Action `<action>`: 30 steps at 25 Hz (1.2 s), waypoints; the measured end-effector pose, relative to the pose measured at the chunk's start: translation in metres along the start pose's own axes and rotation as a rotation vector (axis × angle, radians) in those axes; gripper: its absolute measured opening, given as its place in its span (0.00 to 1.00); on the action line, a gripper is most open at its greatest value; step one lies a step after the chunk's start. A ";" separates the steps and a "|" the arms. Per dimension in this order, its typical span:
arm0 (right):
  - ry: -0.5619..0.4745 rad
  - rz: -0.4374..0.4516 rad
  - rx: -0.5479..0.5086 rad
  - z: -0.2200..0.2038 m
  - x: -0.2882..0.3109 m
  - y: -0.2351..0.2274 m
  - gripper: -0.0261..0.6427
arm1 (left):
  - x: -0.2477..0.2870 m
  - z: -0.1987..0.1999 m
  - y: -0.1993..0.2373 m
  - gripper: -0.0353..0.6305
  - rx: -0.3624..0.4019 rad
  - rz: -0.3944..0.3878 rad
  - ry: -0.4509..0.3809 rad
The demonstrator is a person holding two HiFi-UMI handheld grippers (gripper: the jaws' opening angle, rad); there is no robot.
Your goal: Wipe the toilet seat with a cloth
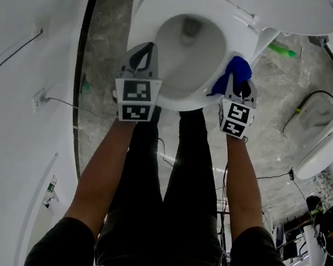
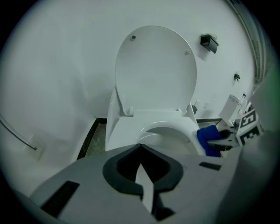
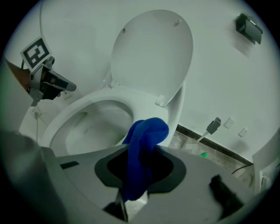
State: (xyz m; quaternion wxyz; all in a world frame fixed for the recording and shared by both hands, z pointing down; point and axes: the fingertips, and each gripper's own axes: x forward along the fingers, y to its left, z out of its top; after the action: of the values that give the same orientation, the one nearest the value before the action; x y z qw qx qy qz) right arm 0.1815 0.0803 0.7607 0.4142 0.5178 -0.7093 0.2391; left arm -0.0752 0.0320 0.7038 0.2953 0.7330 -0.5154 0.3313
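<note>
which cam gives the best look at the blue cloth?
Right gripper view: the blue cloth sits centre frame, clamped in the right claw. Head view shows it bunched at the toilet seat's rim. Left gripper view catches only a small blue patch at far right.

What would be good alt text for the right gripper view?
A blue cloth is clamped in the jaws of the right gripper, bunched up by the rim of a white toilet seat. The lid stands raised, and the left gripper shows at far left.
</note>
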 end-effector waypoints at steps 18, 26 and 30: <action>0.073 0.325 -0.318 -0.067 -0.053 0.134 0.18 | -0.019 -0.033 0.016 0.07 -0.045 -0.012 0.004; 0.043 0.518 -0.516 -0.068 -0.062 0.228 0.18 | -0.031 -0.044 0.045 0.07 -0.072 0.026 0.001; 0.009 0.542 -0.565 -0.054 -0.056 0.267 0.18 | -0.040 -0.050 0.063 0.07 -0.084 0.040 0.001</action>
State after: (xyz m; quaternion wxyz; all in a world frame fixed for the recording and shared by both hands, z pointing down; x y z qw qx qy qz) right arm -0.0421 0.2452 0.7671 0.4655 0.1760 -0.8564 0.1376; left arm -0.1546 0.0745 0.7077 0.3193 0.7094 -0.5433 0.3158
